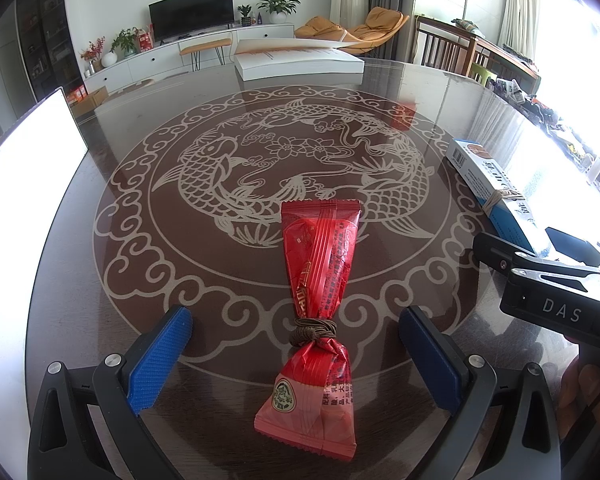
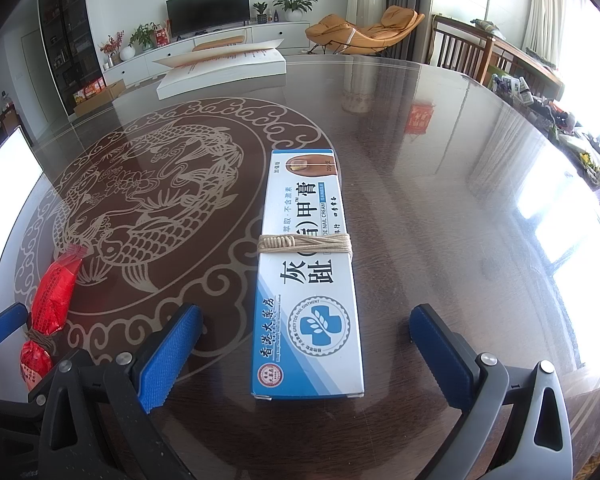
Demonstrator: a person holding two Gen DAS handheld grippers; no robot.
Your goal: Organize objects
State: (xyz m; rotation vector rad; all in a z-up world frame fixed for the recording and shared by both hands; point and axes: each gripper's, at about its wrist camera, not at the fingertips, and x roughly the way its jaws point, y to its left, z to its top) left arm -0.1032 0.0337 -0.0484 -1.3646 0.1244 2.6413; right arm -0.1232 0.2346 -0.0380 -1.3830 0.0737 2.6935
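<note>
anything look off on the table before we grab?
Two oddities: the red packet is cinched at its waist with brown cord, and the box is wrapped in twine. Nothing spilled or damaged.

The blue-and-white box (image 2: pixel 308 276) carried "灰趾甲膏", "NAIL CREAM" and "GREY TOE NAIL OINTMENT" around its cross emblem. The right gripper's (image 1: pixel 560 300) body read "DAS".

My right gripper (image 2: pixel 306 354) gapes wide around near end of blue-white ointment box (image 2: pixel 310 280), pads clear. Red snack packet (image 2: pixel 48 320) lower left. Glass table (image 2: pixel 440 220).
</note>
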